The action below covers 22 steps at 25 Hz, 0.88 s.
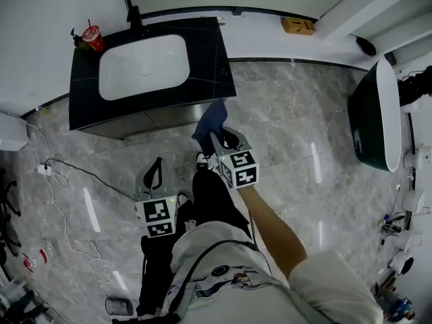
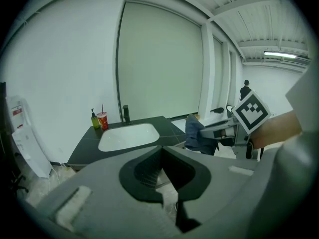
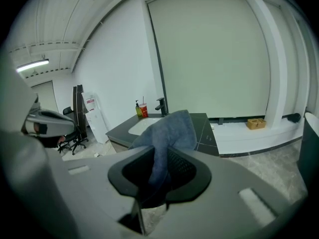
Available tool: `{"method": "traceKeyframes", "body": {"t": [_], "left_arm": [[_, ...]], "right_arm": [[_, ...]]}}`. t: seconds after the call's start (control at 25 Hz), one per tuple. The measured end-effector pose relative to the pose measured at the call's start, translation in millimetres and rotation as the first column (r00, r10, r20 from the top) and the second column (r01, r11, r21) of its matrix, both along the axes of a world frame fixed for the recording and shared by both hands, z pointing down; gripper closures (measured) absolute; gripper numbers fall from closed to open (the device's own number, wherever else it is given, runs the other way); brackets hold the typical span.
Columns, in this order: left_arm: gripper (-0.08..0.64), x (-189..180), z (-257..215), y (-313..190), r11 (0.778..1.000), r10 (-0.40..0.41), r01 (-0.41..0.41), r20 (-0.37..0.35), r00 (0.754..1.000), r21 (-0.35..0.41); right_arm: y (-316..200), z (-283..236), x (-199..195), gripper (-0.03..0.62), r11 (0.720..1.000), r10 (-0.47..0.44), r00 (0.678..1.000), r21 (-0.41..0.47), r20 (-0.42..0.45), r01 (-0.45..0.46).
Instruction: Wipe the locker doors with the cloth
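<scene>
A blue cloth [image 1: 210,121] hangs from my right gripper [image 1: 217,138], which is shut on it just in front of the right corner of the black vanity cabinet [image 1: 216,66]. The cabinet's grey door fronts [image 1: 158,119] show as a narrow strip below the countertop. In the right gripper view the cloth [image 3: 167,133] drapes up out of the right gripper [image 3: 153,185] and hides part of the counter. My left gripper [image 1: 156,167] is held lower, to the left, over the floor, shut with nothing in it. From the left gripper [image 2: 168,193] view the cloth [image 2: 194,133] shows at the right.
A white sink [image 1: 143,66], black faucet [image 1: 135,15] and red cup [image 1: 94,39] sit on the counter. A black bathtub [image 1: 370,120] stands at the right. Cables [image 1: 61,171] trail over the marble floor at the left. A small cardboard box [image 1: 298,25] lies by the far wall.
</scene>
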<state>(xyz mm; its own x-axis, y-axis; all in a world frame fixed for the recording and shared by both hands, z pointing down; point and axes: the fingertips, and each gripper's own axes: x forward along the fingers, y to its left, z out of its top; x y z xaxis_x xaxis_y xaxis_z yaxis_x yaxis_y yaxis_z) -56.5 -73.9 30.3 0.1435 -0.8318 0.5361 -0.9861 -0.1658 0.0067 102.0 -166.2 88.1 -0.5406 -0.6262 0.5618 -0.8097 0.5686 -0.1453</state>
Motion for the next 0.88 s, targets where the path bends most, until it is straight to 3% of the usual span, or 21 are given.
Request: {"method": "traceKeyframes", "body": {"t": [0.44, 0.88], "left_arm": [[0.56, -12.0, 1.8, 69.8, 0.999, -0.03, 0.031, -0.027, 0.999, 0.014], [0.56, 22.5, 34.8, 65.9, 0.997, -0.08, 0.08, -0.035, 0.996, -0.01]], "right_arm": [[81.9, -22.0, -6.2, 0.514, 0.999, -0.02, 1.0, 0.034, -0.019, 0.02], [72.6, 3.6, 33.4, 0.514, 0.992, -0.087, 0.996, 0.09, -0.029, 0.089]]}}
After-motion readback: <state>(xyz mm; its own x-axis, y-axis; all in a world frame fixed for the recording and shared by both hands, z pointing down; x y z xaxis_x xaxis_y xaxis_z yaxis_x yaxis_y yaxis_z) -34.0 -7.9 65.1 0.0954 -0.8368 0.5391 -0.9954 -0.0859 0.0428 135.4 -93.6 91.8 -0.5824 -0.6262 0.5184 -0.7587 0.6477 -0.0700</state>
